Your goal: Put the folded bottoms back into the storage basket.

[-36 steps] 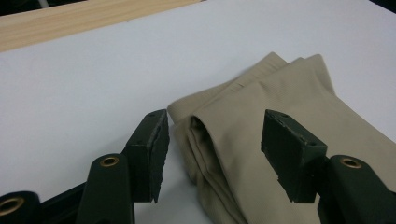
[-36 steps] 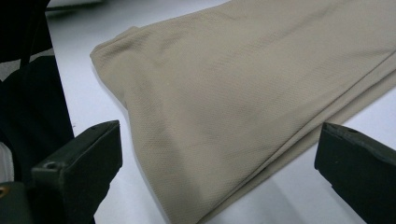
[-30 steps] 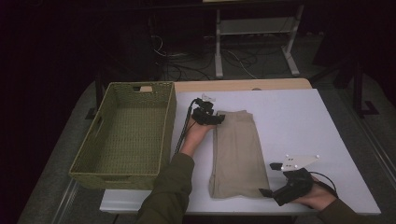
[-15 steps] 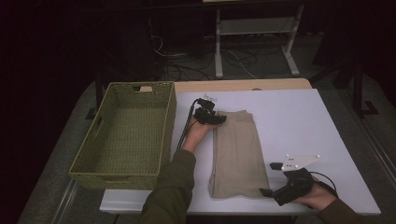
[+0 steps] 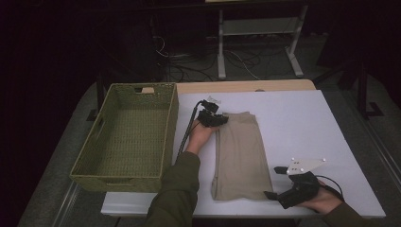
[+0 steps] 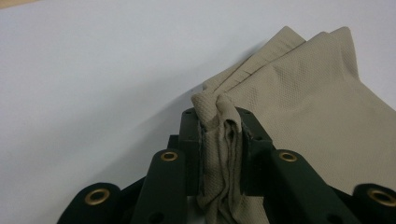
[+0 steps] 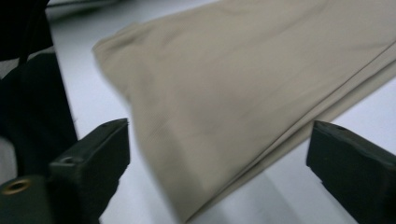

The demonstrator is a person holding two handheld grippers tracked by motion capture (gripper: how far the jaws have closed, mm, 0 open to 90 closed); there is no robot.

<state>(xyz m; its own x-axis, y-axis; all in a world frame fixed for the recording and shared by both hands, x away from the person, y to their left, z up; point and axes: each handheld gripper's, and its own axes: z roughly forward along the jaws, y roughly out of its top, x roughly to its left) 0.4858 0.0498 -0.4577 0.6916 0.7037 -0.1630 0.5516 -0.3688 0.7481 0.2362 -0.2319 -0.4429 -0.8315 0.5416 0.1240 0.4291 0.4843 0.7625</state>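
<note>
A beige folded cloth lies lengthwise on the white table. My left gripper is at its far left corner. In the left gripper view the cloth is bunched between the jaws, which have just closed; my left gripper is shut on that corner. My right gripper rests low at the cloth's near right corner. In the right gripper view my right gripper stands open, its jaws having just closed a little. The cloth edge lies between the pads, untouched.
A green woven basket with nothing in it stands at the table's left, close to my left forearm. White table surface stretches right of the cloth. Beyond the far edge are a dark floor, cables and a metal stand.
Both hands have kept their places. In the high view the cloth and basket lie as before, with no clear difference at the grippers.
</note>
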